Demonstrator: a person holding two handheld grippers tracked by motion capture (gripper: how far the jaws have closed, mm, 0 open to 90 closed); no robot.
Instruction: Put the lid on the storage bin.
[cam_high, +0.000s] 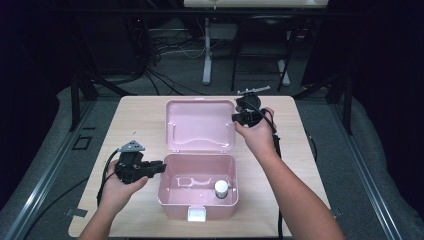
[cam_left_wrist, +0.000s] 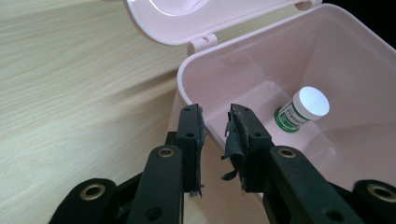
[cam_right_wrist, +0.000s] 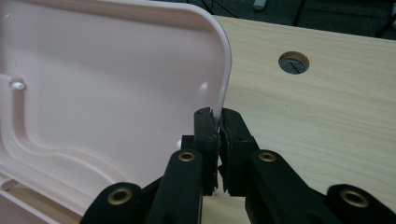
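A pink plastic box (cam_high: 200, 202) stands open on the wooden table with its lid (cam_high: 200, 125) hinged back behind it. Inside, near the right front corner, stands a small white-capped bottle (cam_high: 221, 188) with a green label. My left gripper (cam_high: 161, 167) is at the box's left side, its jaws astride the left wall (cam_left_wrist: 212, 186), one outside and one inside, closed on it. The left gripper view looks past its jaws (cam_left_wrist: 215, 116) at the bottle (cam_left_wrist: 303, 109). My right gripper (cam_high: 235, 119) is shut on the lid's right edge. That edge (cam_right_wrist: 224, 70) runs down between its jaws (cam_right_wrist: 218, 116).
The box has a white latch (cam_high: 196, 214) on its front. A round cable hole (cam_right_wrist: 293, 62) is in the table top right of the lid. Bare table (cam_high: 135, 120) lies left of the lid. Cables and table legs (cam_high: 206, 55) stand on the floor beyond.
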